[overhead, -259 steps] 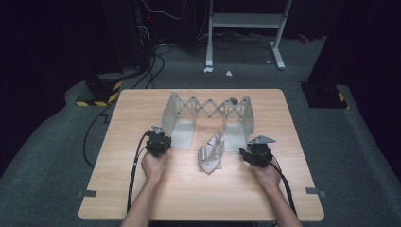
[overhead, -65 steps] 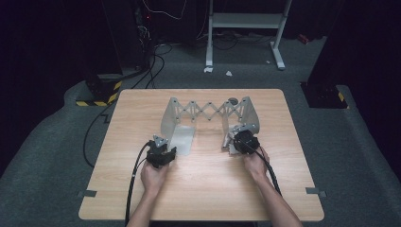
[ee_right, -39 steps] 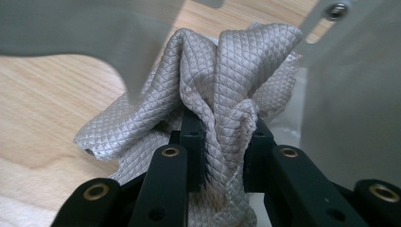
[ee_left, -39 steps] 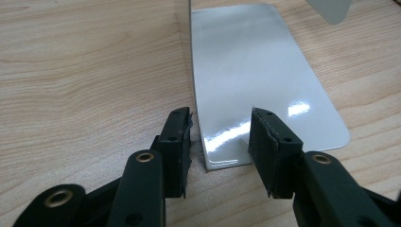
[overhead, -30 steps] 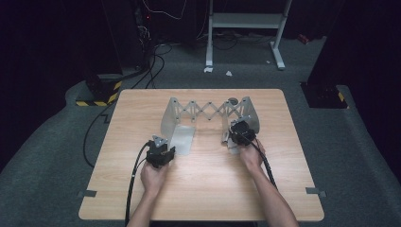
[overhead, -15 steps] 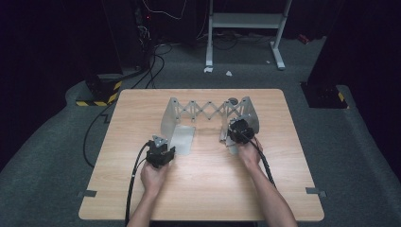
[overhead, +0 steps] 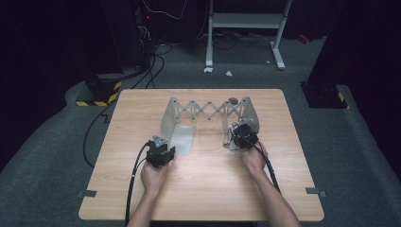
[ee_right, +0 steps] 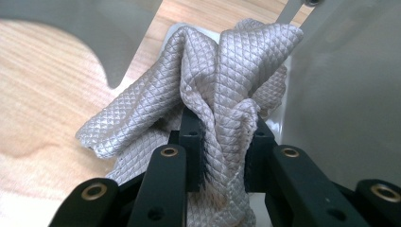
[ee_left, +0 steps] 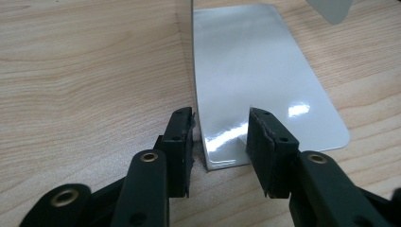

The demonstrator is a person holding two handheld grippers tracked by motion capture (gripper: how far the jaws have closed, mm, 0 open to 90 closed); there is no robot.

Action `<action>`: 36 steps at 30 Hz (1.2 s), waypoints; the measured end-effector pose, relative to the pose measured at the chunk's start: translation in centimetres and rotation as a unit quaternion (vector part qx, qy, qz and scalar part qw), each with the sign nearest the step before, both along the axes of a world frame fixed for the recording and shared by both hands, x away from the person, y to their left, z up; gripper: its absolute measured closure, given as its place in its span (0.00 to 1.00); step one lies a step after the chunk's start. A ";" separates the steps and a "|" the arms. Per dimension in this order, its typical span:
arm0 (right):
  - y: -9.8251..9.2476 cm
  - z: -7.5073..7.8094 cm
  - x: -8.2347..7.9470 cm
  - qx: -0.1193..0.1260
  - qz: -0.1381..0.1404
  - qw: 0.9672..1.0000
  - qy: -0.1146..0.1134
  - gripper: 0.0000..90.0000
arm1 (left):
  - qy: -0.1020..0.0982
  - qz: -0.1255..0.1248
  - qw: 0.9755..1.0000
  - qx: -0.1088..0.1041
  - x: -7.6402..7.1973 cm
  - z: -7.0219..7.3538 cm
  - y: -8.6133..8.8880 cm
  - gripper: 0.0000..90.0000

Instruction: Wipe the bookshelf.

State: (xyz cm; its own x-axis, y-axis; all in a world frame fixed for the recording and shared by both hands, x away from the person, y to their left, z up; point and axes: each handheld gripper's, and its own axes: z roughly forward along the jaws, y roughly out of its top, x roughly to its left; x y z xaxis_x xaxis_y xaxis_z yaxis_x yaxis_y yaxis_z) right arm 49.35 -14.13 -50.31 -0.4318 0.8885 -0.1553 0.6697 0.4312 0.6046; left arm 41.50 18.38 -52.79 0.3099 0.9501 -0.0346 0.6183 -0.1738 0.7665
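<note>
Left hand-held gripper (overhead: 163,150) rests low, jaws parted; right hand-held gripper (overhead: 242,134) is clamped, forearm extended.

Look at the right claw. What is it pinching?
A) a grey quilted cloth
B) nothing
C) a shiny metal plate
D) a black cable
A: in the right gripper view, the right claw has both black jaws pressed onto a bunched grey quilted cloth, beside the metal rack.
</note>
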 end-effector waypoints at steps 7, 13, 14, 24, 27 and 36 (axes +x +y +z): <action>0.1 0.1 0.6 0.011 0.006 1.000 0.008 0.84 | 0.000 0.000 1.000 0.000 0.0 0.0 0.0 0.68; 0.7 0.2 1.5 0.012 0.008 1.000 0.015 0.84 | 0.000 -0.001 1.000 0.000 0.0 0.0 0.0 0.68; 0.8 0.2 1.6 0.014 0.007 1.000 0.013 0.84 | 0.000 -0.001 1.000 0.000 0.0 0.0 0.0 0.68; 0.9 -0.2 2.4 0.032 -0.011 0.999 0.000 0.82 | 0.001 -0.002 1.000 0.001 0.0 0.0 0.0 0.68; 1.2 0.0 2.9 0.026 -0.019 0.999 0.004 0.82 | 0.002 -0.002 1.000 0.001 0.0 0.0 0.0 0.68; 1.2 0.0 3.1 0.019 -0.031 0.999 0.008 0.83 | 0.002 -0.002 1.000 0.001 0.0 0.0 0.0 0.68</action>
State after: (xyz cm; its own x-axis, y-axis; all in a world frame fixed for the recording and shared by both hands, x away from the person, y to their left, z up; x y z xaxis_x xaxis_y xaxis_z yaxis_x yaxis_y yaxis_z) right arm 52.48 -12.93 -50.28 -0.3772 0.9190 -0.1146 0.7043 0.3650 0.6089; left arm 41.49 18.40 -52.78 0.3142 0.9487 -0.0343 0.6198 -0.1776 0.7644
